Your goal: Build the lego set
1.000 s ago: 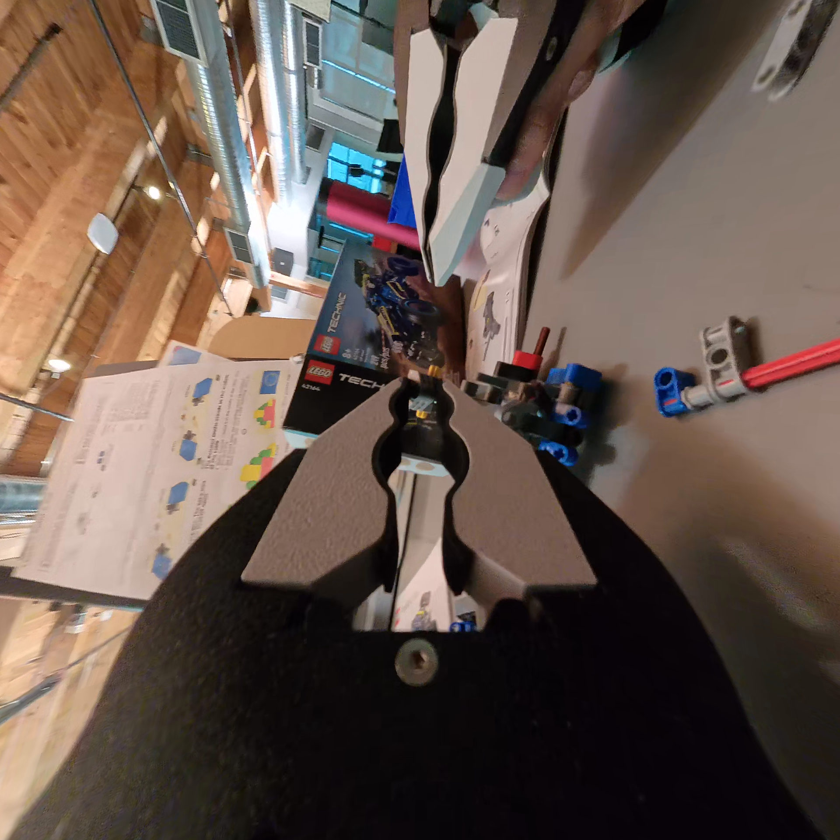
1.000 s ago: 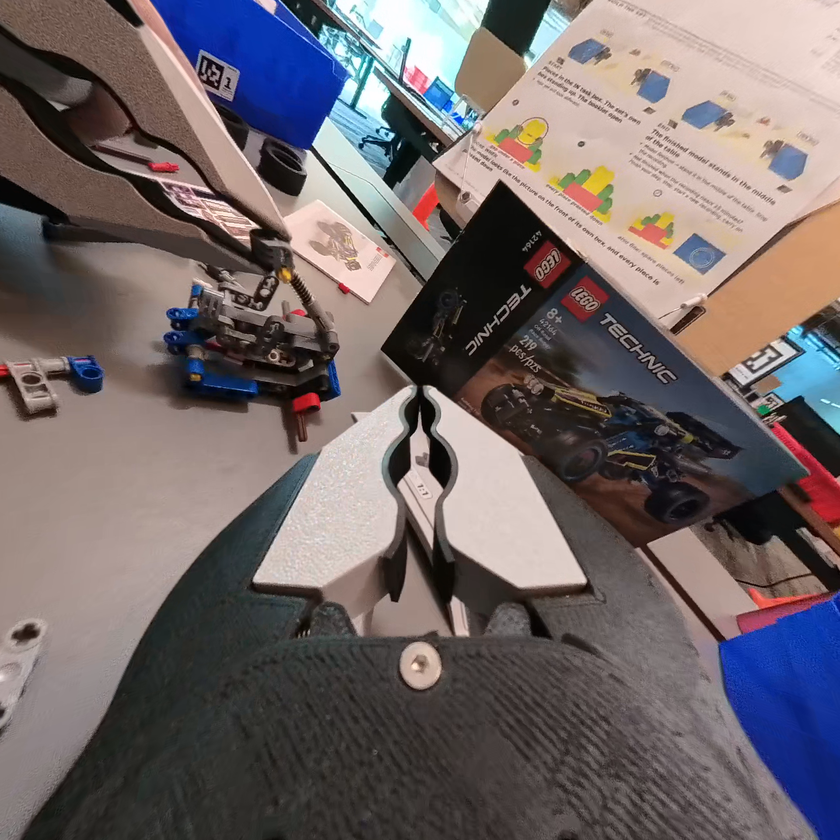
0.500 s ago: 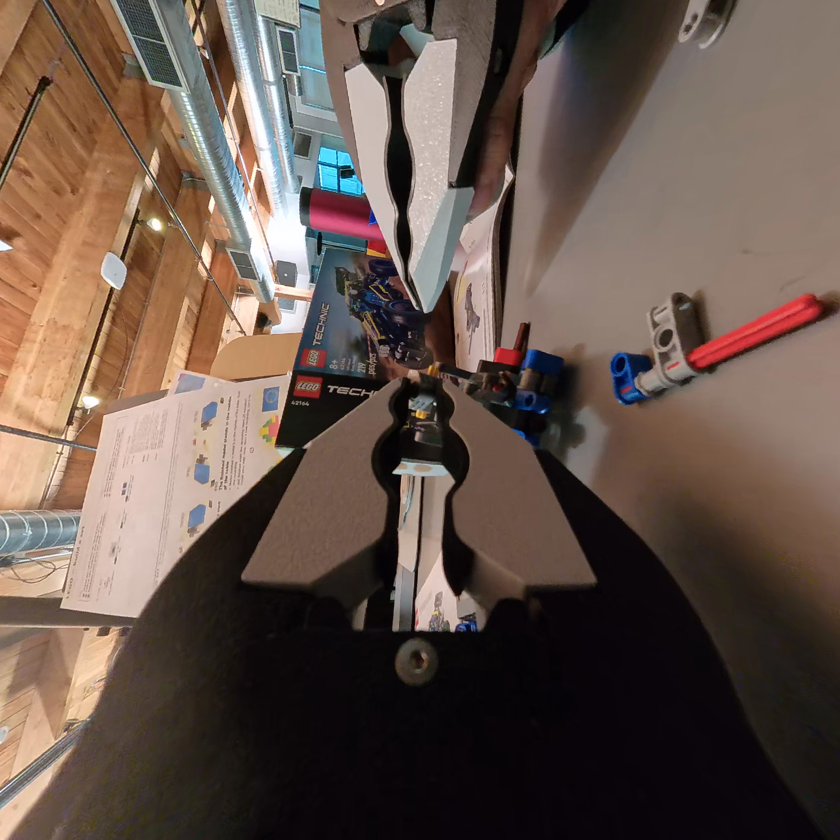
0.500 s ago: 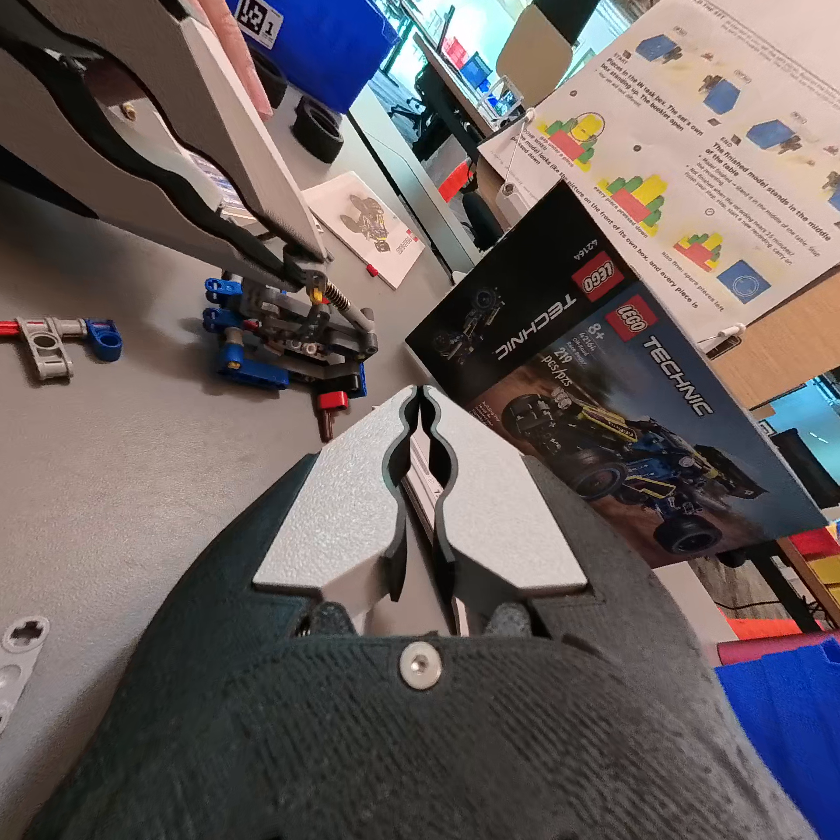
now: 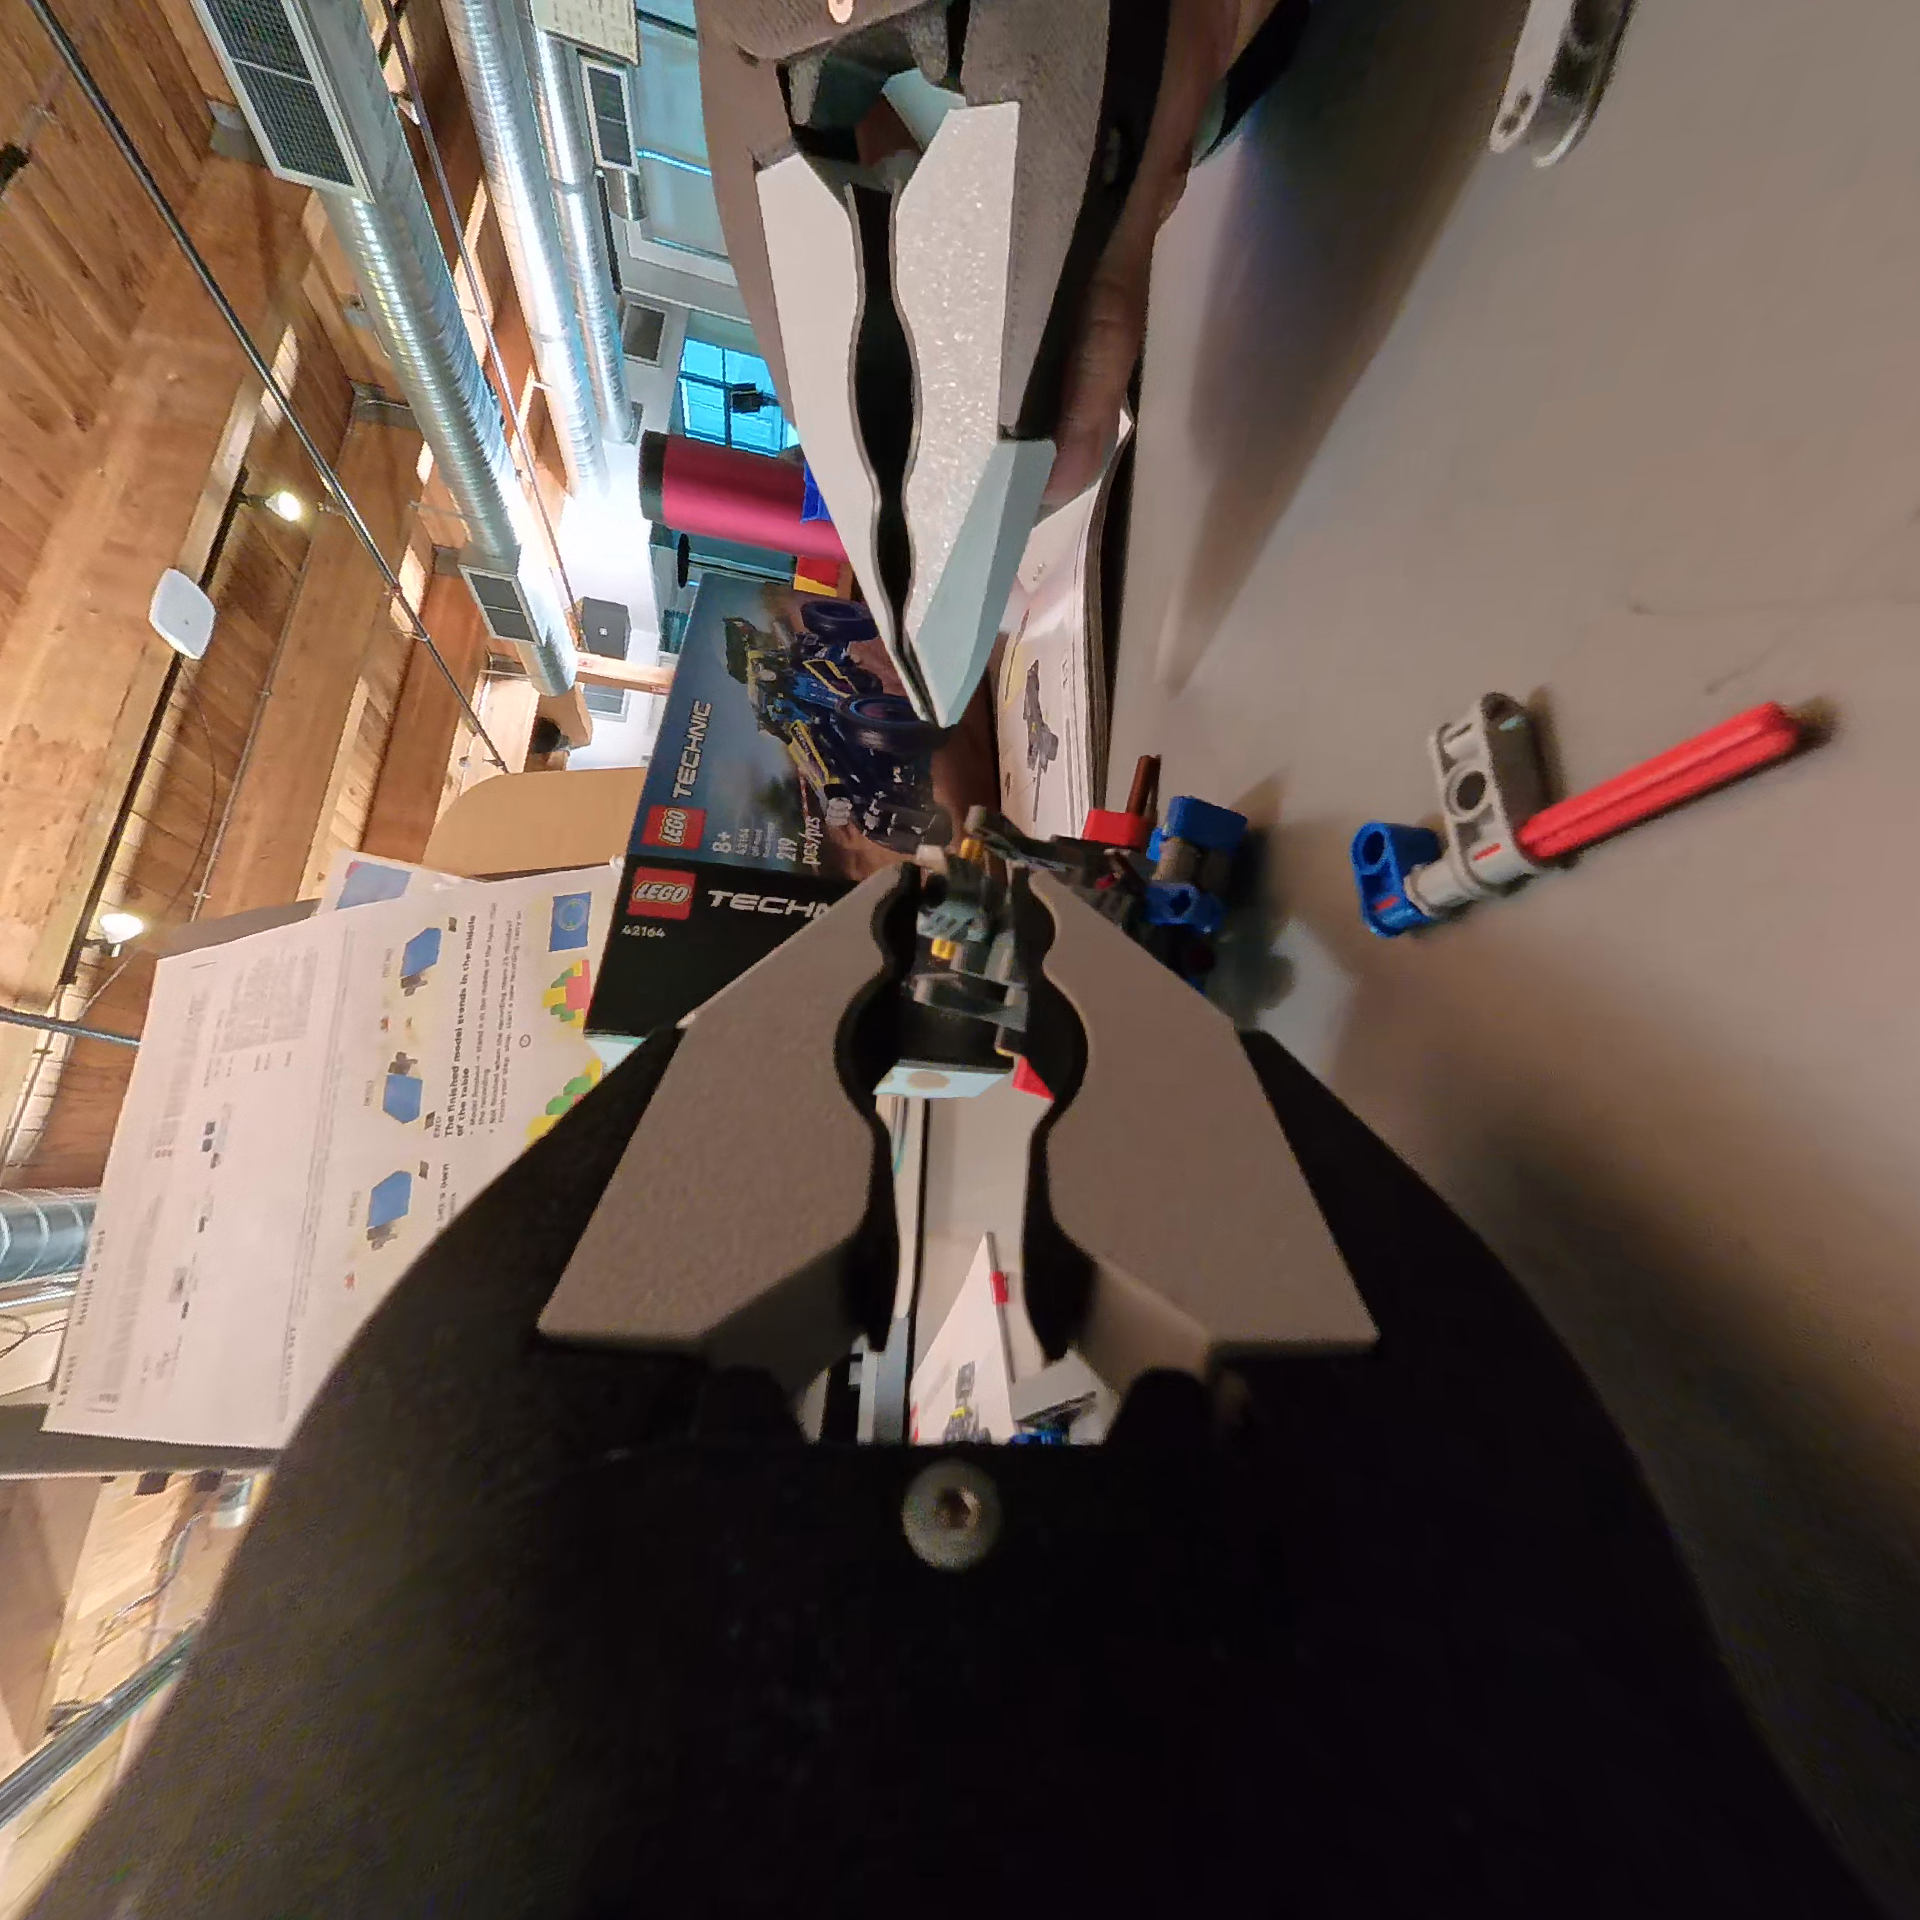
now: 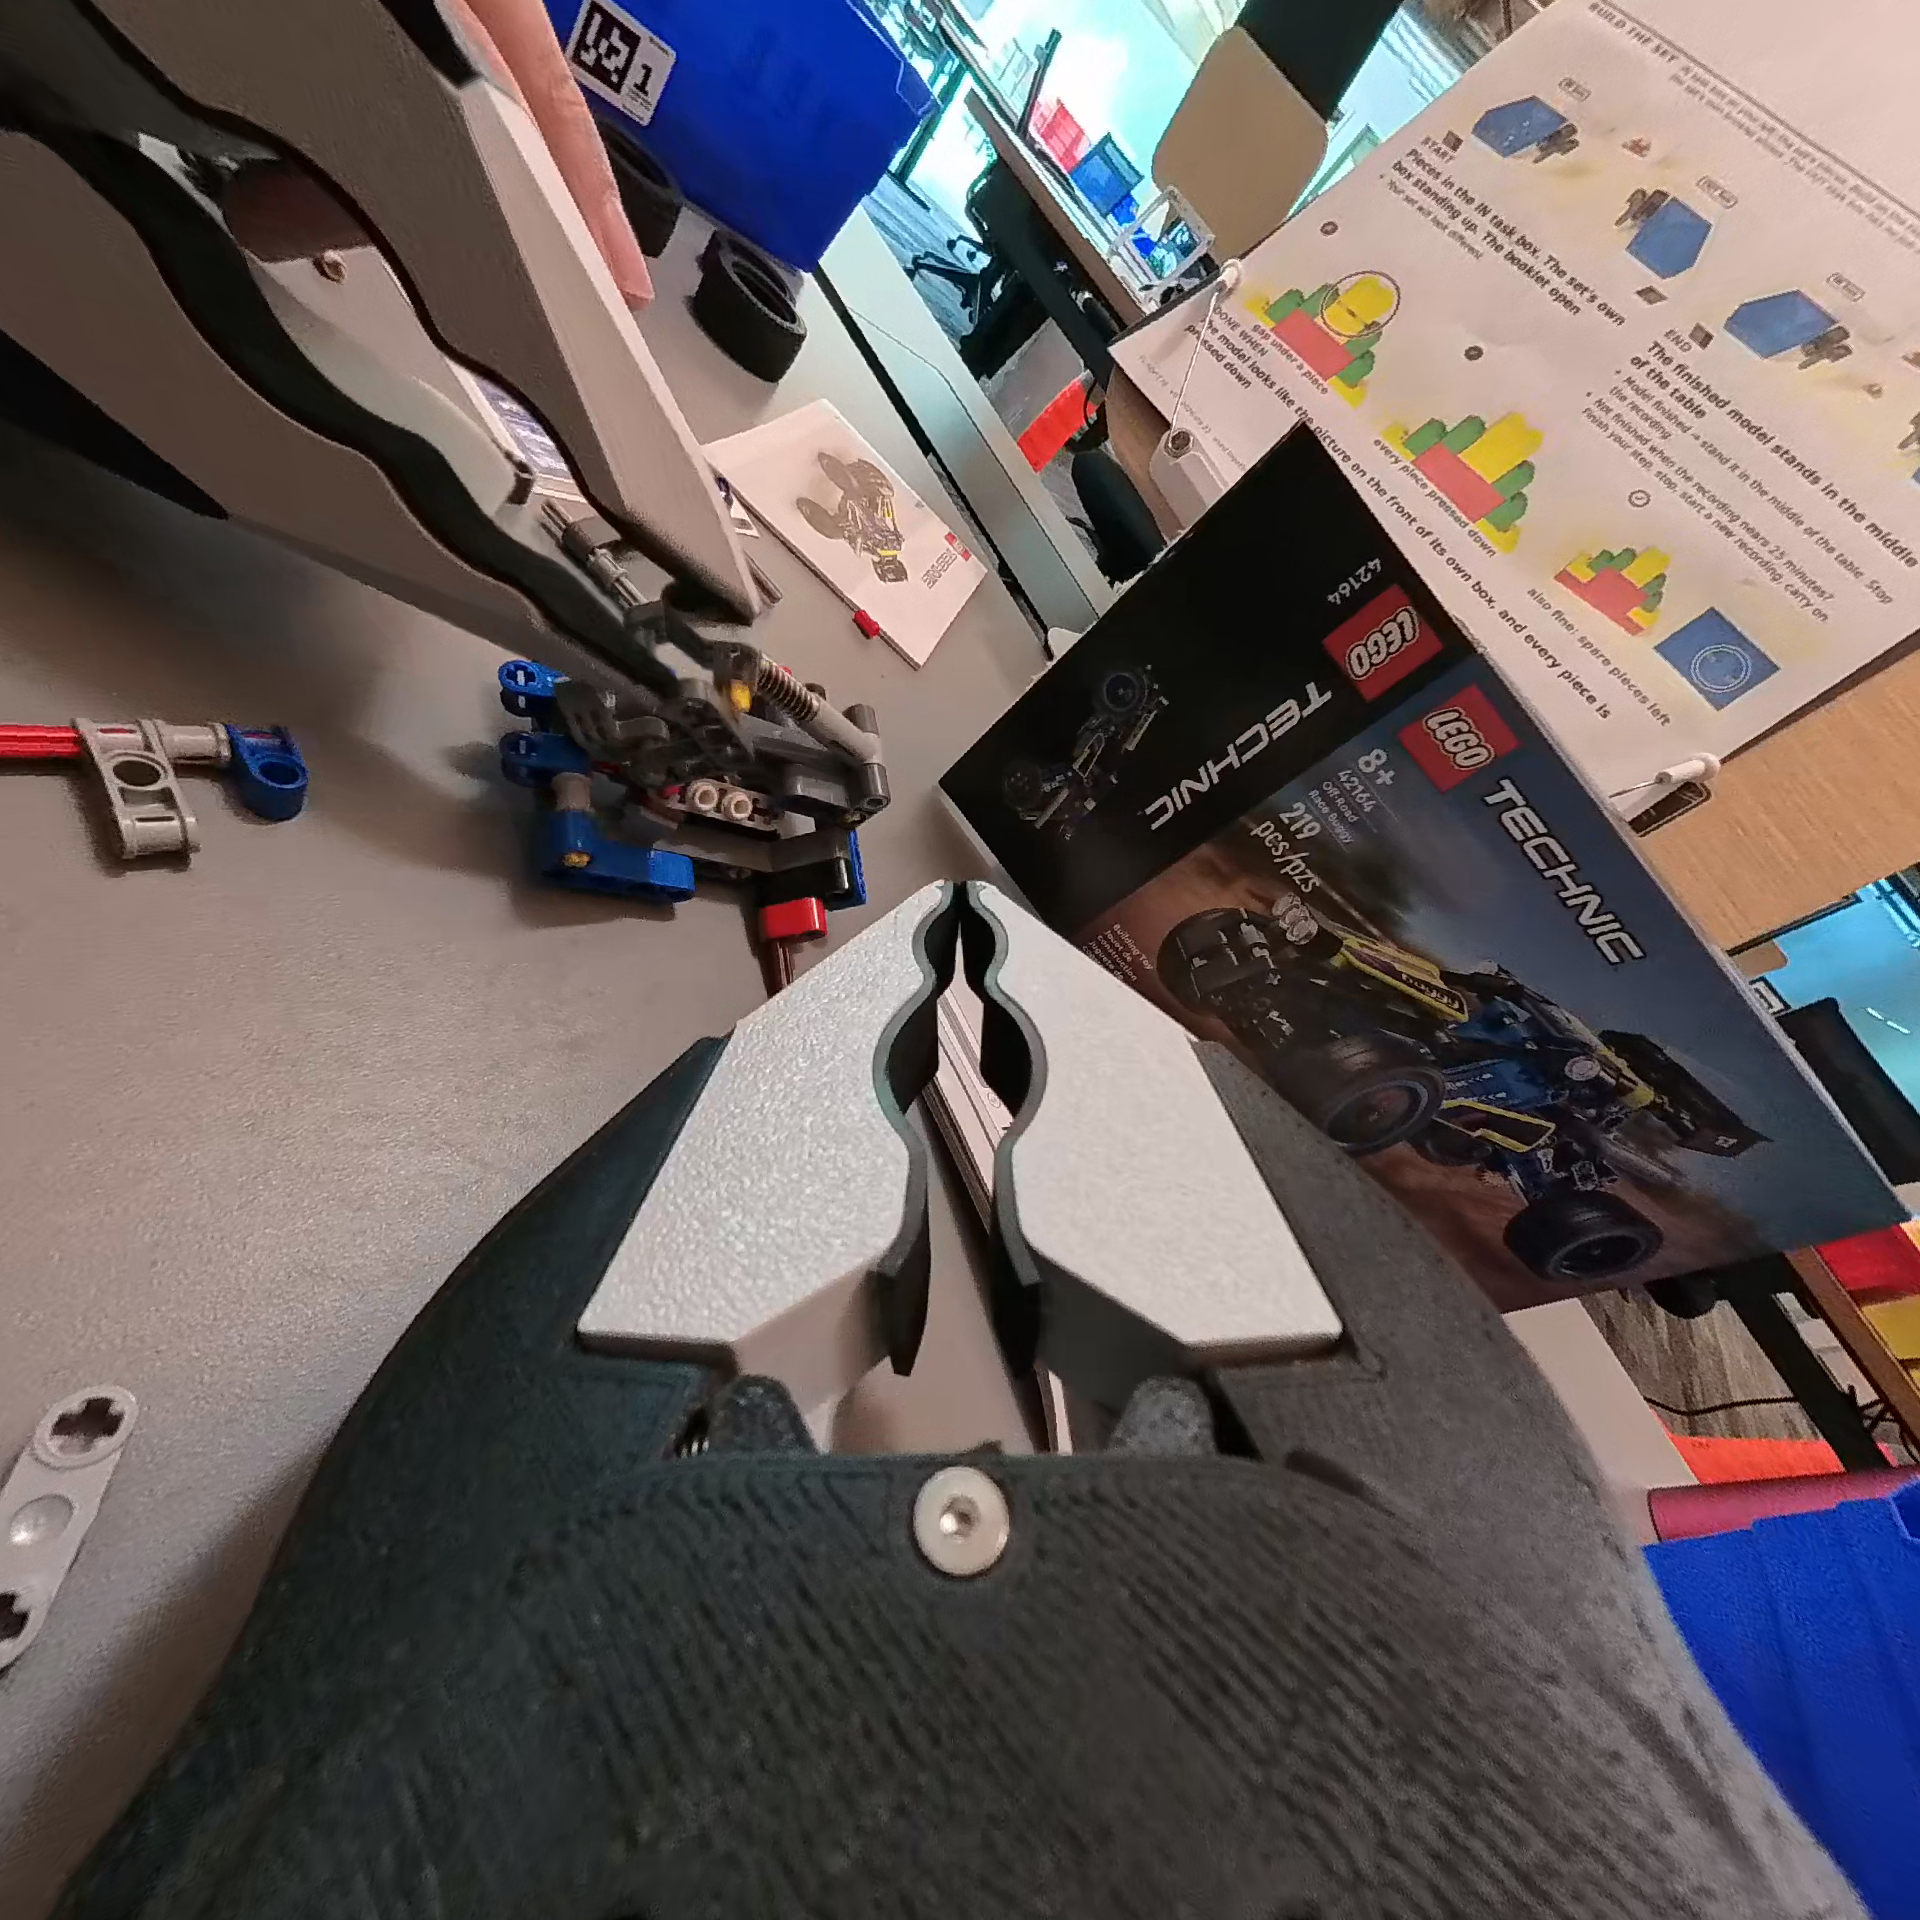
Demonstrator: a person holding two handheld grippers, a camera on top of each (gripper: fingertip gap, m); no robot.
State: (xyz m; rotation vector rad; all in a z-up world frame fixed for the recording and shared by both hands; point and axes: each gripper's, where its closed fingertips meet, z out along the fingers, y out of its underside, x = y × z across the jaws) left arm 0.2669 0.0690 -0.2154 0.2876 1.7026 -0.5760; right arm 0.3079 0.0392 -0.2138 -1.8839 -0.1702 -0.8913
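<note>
Grey bench (image 6: 312, 1039) is carrying everything. A toy set box (image 6: 1403, 935) is standing tilted at the far side, with a printed instruction sheet (image 6: 1662, 312) clipped up behind it. A blue bin (image 6: 748, 94) is sitting at the far left with black tyres (image 6: 750, 303) beside it. A white booklet (image 6: 862, 520) is lying flat near the bench edge.

Left hand-held gripper (image 5: 961, 883) is reaching onto the part-built brick model (image 6: 686, 769), a dark grey, blue and red assembly with a spring, resting on the bench just in front of the box. Its fingertips are standing slightly apart around the top of the model; whether the pads are pressing on it, cannot tell, view is blurred.

Right hand-held gripper (image 6: 957, 894) is hovering just right of the model, fingertips closed together with nothing between them, a little clear of the model's red piece.

A small loose sub-assembly (image 6: 156, 758), grey connector with blue end on a red axle, is lying well left of the model. A light grey flat piece (image 6: 52, 1486) is lying near the right gripper's body.
</note>
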